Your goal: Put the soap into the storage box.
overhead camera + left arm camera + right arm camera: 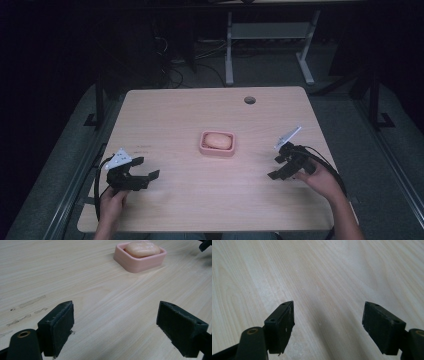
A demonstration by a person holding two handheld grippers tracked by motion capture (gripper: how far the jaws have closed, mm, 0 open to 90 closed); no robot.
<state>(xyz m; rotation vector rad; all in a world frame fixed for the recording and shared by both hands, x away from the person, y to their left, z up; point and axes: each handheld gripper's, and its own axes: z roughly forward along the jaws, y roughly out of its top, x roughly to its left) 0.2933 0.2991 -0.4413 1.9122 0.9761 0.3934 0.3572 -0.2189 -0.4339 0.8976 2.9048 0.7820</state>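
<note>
A bar of soap [218,140] lies in a pink dish [217,151] at the middle of the bench [170,115], well apart from the left gripper [144,169] and the right gripper [275,166], both with fingers [58,325] spread wide, grasping nothing.

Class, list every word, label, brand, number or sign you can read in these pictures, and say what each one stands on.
None can be read.
Soap: faint raised marks on top, too blurred to read.
Pink dish: no text.
Table: no lettering; scuff marks by the left tongs.
Left and right tongs: plain black, no label.
</note>
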